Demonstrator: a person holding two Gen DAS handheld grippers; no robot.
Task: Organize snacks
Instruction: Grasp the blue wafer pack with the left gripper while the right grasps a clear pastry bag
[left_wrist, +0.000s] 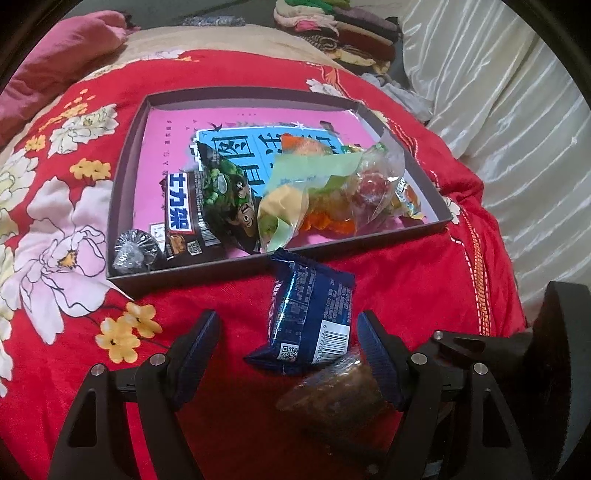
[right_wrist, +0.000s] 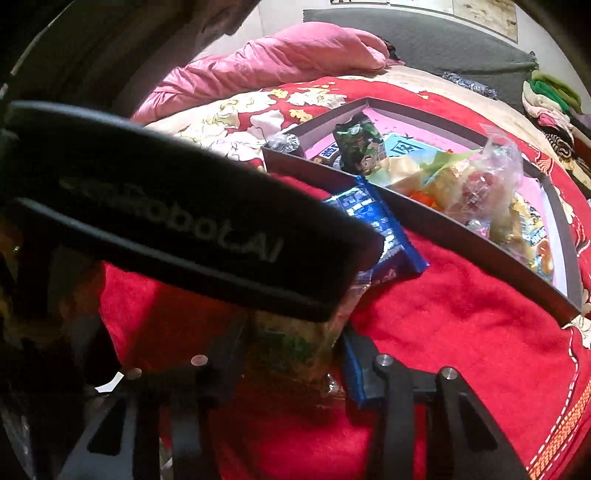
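I see the blue snack packet (left_wrist: 308, 317) lying on the red bedspread (left_wrist: 424, 295) just outside the tray (left_wrist: 125, 177); my left gripper (left_wrist: 288, 354) jaws stand wide around it, my right gripper (right_wrist: 291, 354) jaws squeeze a clear-wrapped snack (right_wrist: 295, 347)
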